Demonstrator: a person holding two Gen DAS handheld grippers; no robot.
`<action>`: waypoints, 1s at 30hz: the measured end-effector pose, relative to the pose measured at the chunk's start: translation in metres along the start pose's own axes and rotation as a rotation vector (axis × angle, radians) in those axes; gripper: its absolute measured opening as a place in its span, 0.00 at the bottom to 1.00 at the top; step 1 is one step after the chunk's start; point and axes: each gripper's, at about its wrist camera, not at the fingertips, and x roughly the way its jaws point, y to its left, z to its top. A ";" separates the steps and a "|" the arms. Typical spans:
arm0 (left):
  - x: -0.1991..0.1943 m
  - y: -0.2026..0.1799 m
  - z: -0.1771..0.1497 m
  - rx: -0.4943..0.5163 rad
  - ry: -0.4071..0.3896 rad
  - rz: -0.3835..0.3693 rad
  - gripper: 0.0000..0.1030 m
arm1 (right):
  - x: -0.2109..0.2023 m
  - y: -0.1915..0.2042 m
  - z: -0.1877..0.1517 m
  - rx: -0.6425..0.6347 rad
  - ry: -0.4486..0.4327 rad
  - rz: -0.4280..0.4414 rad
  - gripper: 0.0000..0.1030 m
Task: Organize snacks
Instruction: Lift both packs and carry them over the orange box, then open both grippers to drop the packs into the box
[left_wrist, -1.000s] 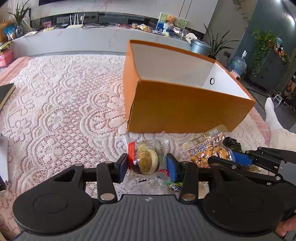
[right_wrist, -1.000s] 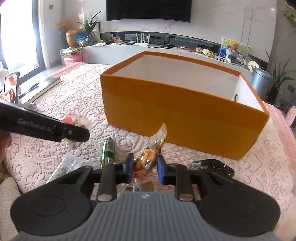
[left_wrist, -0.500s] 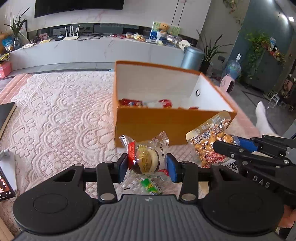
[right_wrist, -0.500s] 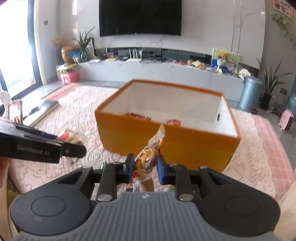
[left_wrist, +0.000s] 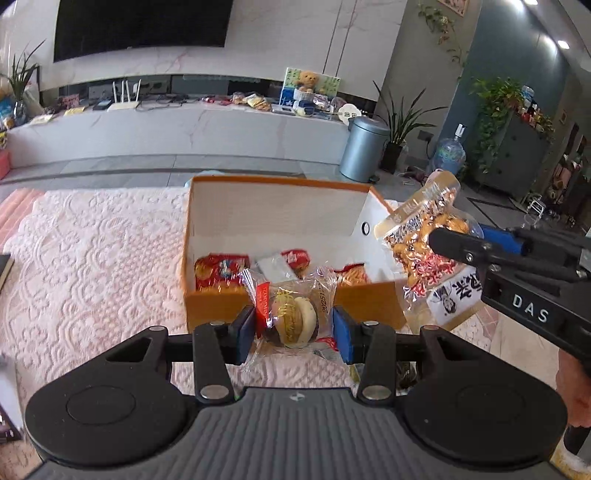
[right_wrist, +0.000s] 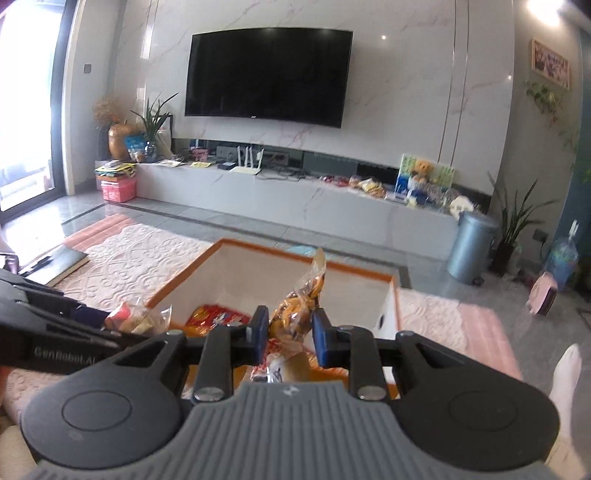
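Both raised above the orange box (left_wrist: 221, 306): left gripper (left_wrist: 294, 329) clamps a wrapped cake (left_wrist: 295, 317), right gripper (right_wrist: 289, 336) a nut packet (right_wrist: 301, 306).

The orange box (right_wrist: 390, 295) has its near wall hidden behind the right gripper (right_wrist: 289, 334), its rim motion-blurred

Both tools raised, each clamped on a packet

The left tool (left_wrist: 293, 328) pinches a wrapped pastry (left_wrist: 295, 317) between its blue pads. The right tool (right_wrist: 290, 334) grips a clear bag of golden snacks (right_wrist: 299, 306) and sits just beside the left, slightly ahead and higher.
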 end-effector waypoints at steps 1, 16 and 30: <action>0.001 -0.001 0.003 0.006 -0.006 0.003 0.48 | 0.002 0.000 0.003 -0.005 -0.004 -0.005 0.21; 0.043 0.017 0.044 0.007 -0.015 -0.051 0.48 | 0.065 -0.037 0.036 -0.075 0.036 -0.082 0.20; 0.126 0.010 0.041 0.050 0.190 0.044 0.48 | 0.178 -0.056 0.005 -0.172 0.295 -0.128 0.18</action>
